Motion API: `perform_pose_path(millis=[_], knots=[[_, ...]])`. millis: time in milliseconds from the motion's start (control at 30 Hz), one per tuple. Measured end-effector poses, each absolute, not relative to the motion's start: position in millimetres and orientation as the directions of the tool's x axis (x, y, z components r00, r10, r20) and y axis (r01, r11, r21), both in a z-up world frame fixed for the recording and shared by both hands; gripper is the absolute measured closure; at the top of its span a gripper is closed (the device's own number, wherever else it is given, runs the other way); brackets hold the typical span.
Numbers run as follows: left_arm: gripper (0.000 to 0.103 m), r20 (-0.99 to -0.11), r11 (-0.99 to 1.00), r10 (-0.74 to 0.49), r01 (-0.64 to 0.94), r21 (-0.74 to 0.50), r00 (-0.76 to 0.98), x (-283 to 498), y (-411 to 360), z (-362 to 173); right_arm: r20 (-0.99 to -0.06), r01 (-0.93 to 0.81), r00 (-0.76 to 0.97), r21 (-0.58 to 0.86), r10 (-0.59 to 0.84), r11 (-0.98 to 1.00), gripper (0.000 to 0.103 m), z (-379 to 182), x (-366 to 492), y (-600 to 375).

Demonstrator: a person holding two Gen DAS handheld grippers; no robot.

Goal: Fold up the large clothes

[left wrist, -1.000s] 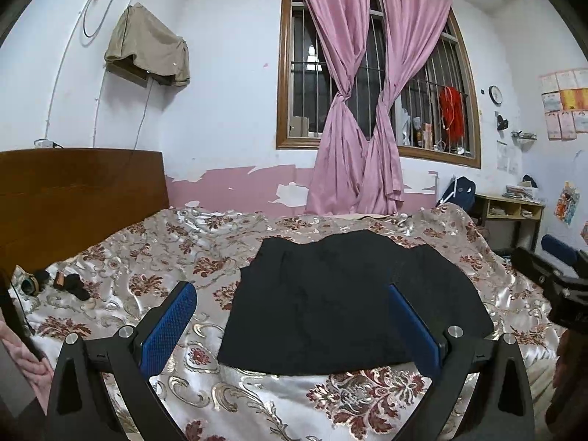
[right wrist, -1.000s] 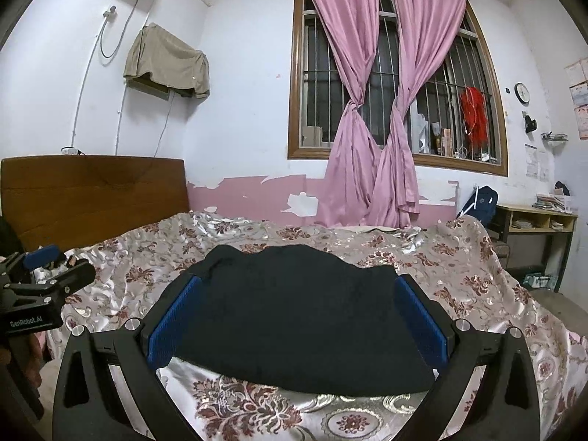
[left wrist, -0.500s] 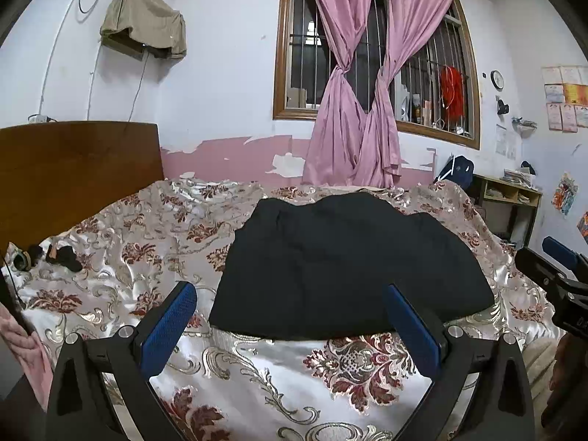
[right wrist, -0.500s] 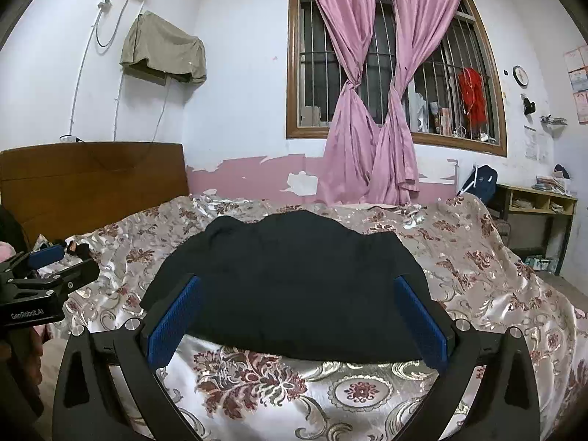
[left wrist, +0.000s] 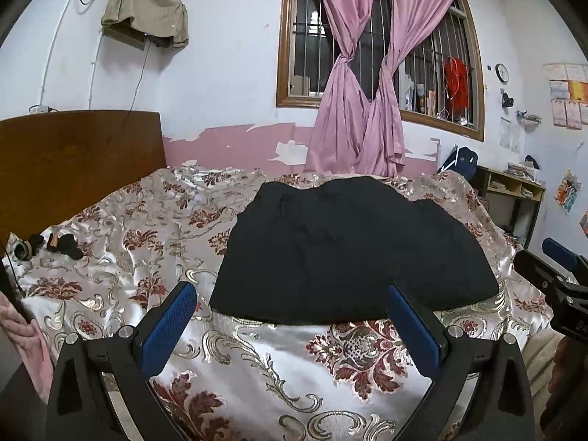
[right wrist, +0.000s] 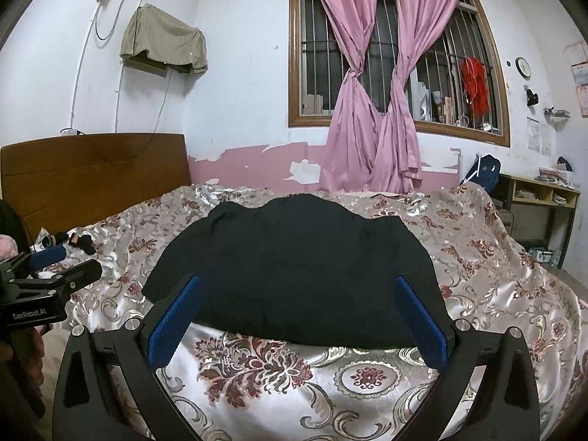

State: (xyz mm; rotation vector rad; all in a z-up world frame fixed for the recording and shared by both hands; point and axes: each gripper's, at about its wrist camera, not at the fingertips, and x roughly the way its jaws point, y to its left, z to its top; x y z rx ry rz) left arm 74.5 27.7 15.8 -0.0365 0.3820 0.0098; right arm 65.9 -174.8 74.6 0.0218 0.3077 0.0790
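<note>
Two grippers are held above the near edge of the bed [left wrist: 121, 220], both with jaws spread wide and nothing between the blue pads. The left gripper [left wrist: 294, 316] is seen over the patterned bedspread [left wrist: 257, 360], just short of the near hem of the black garment [left wrist: 345, 253]. The right gripper [right wrist: 299, 308] is aimed at the same garment [right wrist: 294, 268], its fingertips framing the near hem; contact with the cloth cannot be told.

The garment is laid flat in the middle of the bed, already folded into a broad block. Its long axis is run across the bed, left to right, parallel to the near edge. The straight folded edge is turned toward the grippers; the uneven, humped edge is pointed away, toward the window [right wrist: 397, 47] and the pink curtains [left wrist: 367, 84]. One corner is stuck out to the right of the block in the left view.

Small dark items [left wrist: 66, 244] are left on the bed near the wooden headboard [left wrist: 73, 158], well apart from the garment. In the right view the left gripper is seen at the left side of the bed [right wrist: 47, 283]; in the left view the right gripper is seen at the right side [left wrist: 551, 272].
</note>
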Motion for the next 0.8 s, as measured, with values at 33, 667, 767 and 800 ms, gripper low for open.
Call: perform_pose_path(millis=[33,667,767,800], knots=[[0.000,-0.380,0.999,0.002,-0.016,-0.035,0.925,75,28,14,-0.306,-0.073,0.949,0.033,0.080,0.997,0.002,73,67,-175],[0.000,-0.460,0.999,0.019,-0.029,-0.015,0.888,87,22,-13,-0.391,-0.048,0.918,0.047,0.062,0.998,0.002,45,78,-184],[0.000,-0.455,0.999,0.025,-0.033,-0.009,0.890,89,20,-14,-0.401,-0.045,0.914,0.047,0.060,0.998,0.002,41,80,-186],[0.000,-0.453,0.999,0.028,-0.034,-0.006,0.891,89,19,-15,-0.402,-0.045,0.914,0.048,0.060,0.998,0.002,40,81,-187]])
